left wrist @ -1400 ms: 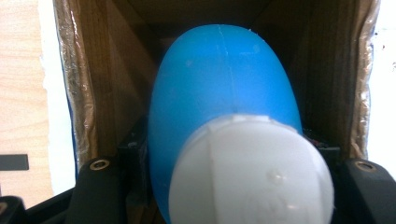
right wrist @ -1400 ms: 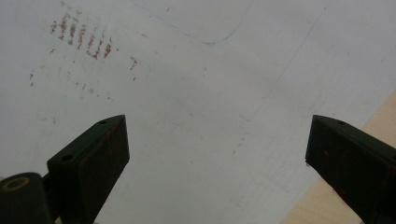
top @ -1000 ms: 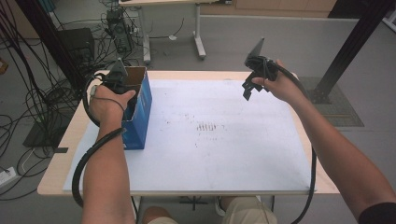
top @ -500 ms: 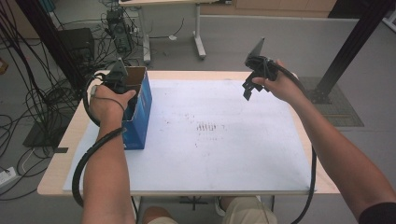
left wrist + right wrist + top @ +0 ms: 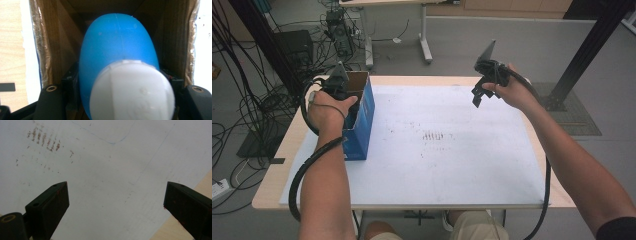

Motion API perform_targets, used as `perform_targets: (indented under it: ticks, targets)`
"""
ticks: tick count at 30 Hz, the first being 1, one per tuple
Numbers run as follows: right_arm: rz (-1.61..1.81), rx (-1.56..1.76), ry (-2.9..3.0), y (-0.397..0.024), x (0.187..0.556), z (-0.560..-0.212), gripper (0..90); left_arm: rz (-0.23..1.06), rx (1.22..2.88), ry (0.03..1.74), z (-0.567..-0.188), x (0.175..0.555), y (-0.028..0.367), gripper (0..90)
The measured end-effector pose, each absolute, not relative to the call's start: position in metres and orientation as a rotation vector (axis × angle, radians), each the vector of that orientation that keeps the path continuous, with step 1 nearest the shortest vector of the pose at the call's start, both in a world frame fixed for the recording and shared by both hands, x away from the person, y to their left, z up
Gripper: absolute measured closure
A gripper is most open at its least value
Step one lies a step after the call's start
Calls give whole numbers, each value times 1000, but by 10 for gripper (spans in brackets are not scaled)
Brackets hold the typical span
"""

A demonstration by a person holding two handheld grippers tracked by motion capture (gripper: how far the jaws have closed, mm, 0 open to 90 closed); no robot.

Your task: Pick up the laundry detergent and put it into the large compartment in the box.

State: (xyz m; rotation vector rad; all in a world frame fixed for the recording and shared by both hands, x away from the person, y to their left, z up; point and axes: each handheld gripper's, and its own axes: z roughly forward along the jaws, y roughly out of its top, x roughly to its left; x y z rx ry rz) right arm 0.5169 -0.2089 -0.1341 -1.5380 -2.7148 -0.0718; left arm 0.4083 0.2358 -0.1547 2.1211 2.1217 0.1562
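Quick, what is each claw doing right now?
Left claw: its jaws have just been opening a little, with the blue and white bottle between them inside the box; grip cannot be told.
Right claw: open, holding nothing.

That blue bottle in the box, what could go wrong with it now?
The left gripper has just been opening, with the blue bottle between its jaws inside the box; the bottle may drop and tip. The box stands near the table's left edge, so a nudge could shift it. The right gripper hangs open, far away.
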Motion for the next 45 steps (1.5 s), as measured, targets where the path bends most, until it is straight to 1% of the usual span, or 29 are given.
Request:
perform_targets:
  ticks: [5, 14, 16, 28, 35, 38, 45]
  targets:
    - [-71, -1533, -2717, -206, 517, -134, 62, 168, 2118, 2118, -150, 406, 236, 318]
    - [-79, -1528, -2721, -205, 515, -134, 62, 191, 2138, 2106, -140, 404, 231, 304]
    - [-78, -1530, -2721, -205, 515, -133, 62, 197, 2140, 2100, -138, 404, 229, 286]
    - [-83, -1530, -2724, -205, 513, -131, 62, 246, 2184, 2076, -114, 398, 219, 262]
    - [-87, -1536, -2721, -207, 513, -130, 62, 275, 2187, 2044, -98, 389, 216, 212]
    - [-87, -1532, -2723, -207, 513, -130, 62, 262, 2183, 2023, -92, 386, 216, 179]
    - [-90, -1532, -2726, -205, 513, -130, 62, 263, 2202, 1917, -82, 377, 205, 114]
